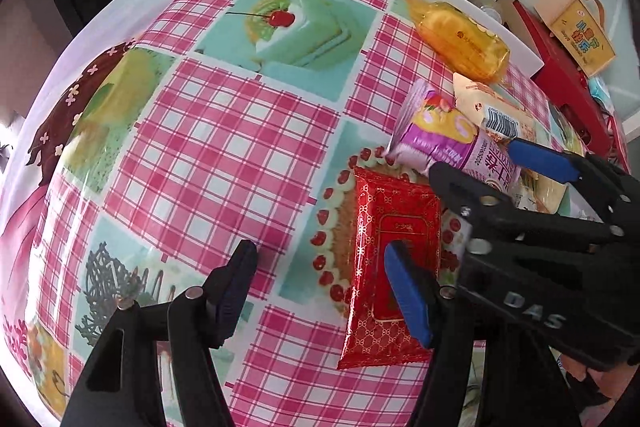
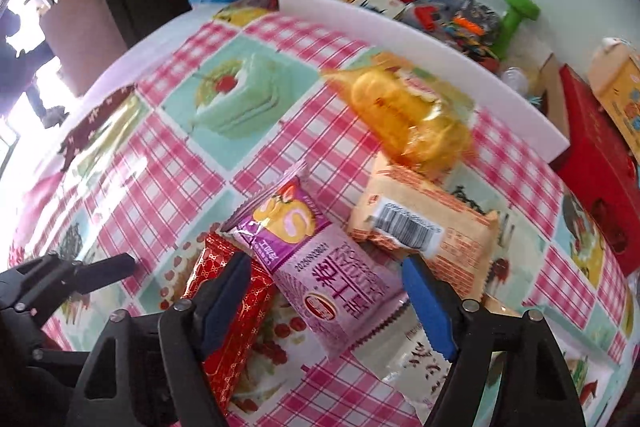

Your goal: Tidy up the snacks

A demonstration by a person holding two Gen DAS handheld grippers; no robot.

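Observation:
A red patterned snack packet (image 1: 384, 227) lies flat on the checked tablecloth (image 1: 224, 147). My left gripper (image 1: 320, 287) hangs open just above it, the blue pad of its right finger over the packet's middle and its left finger over bare cloth. A purple roll-cake packet (image 2: 332, 279) lies partly on the red packet (image 2: 228, 339). My right gripper (image 2: 326, 303) straddles the purple packet, one finger at each long side, and the wrapper shows no squeeze. In the left wrist view the right gripper (image 1: 496, 167) comes in from the right over the purple packet (image 1: 436, 135).
A yellow packet (image 2: 412, 115) and a beige packet with a barcode (image 2: 424, 223) lie just beyond the purple one. A white packet (image 2: 420, 367) lies under my right finger. A white foam board (image 2: 400, 31) edges the cloth, with boxes, a red case (image 2: 592, 147) and a green dumbbell (image 2: 516, 15) behind.

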